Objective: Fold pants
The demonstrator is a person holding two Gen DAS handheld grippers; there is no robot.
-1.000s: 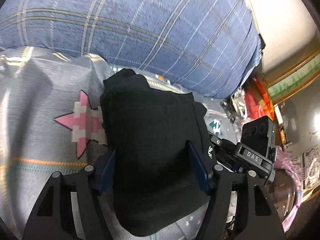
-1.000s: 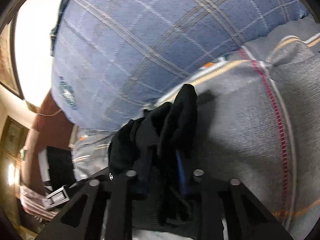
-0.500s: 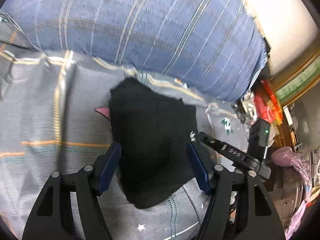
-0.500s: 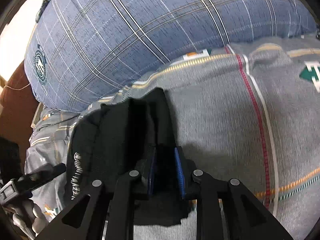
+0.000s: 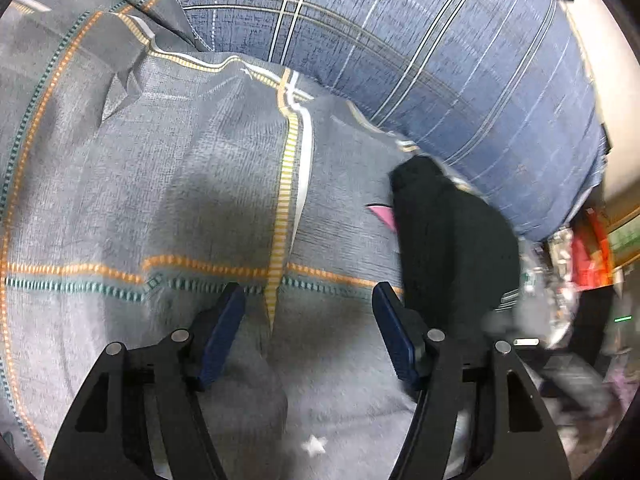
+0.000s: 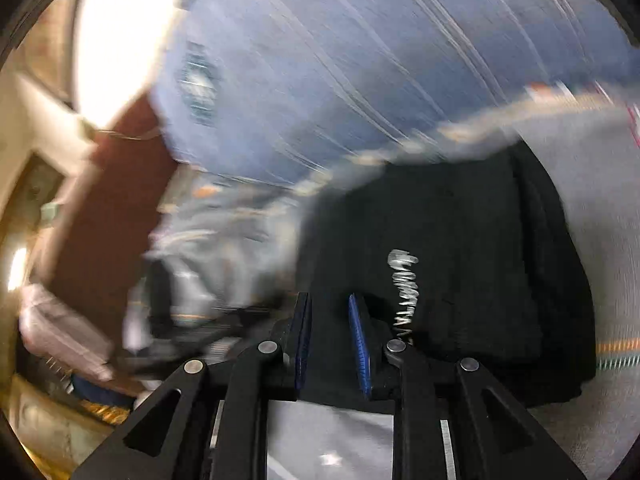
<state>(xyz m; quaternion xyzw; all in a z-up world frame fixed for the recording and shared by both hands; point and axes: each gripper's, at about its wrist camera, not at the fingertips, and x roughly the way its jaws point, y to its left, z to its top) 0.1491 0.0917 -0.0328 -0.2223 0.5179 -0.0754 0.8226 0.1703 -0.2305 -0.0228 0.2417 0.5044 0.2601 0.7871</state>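
Right view badly blurred. Pants [image 5: 452, 248] folded black on grey bedspread [image 5: 160, 200], against blue plaid pillow [image 5: 440, 60], hiding a pink patch. Left claw [image 5: 308, 336] wide, empty, beside them. Right claw [image 6: 330, 344] narrow, jaws just closing; grip on cloth unclear.

Left gripper: the black two-finger left gripper [image 5: 308, 340] with blue pads points steeply down; its jaws stand wide apart with nothing between them, clear of the cloth to its right.
Left fingers: both blue-padded fingers [image 5: 224, 332] show whole, spread evenly to either side.
Right gripper: the black two-finger right gripper [image 6: 330, 340] with blue pads tilts downward; its jaws are narrow, a fold of black cloth between the pads, and have just been closing.
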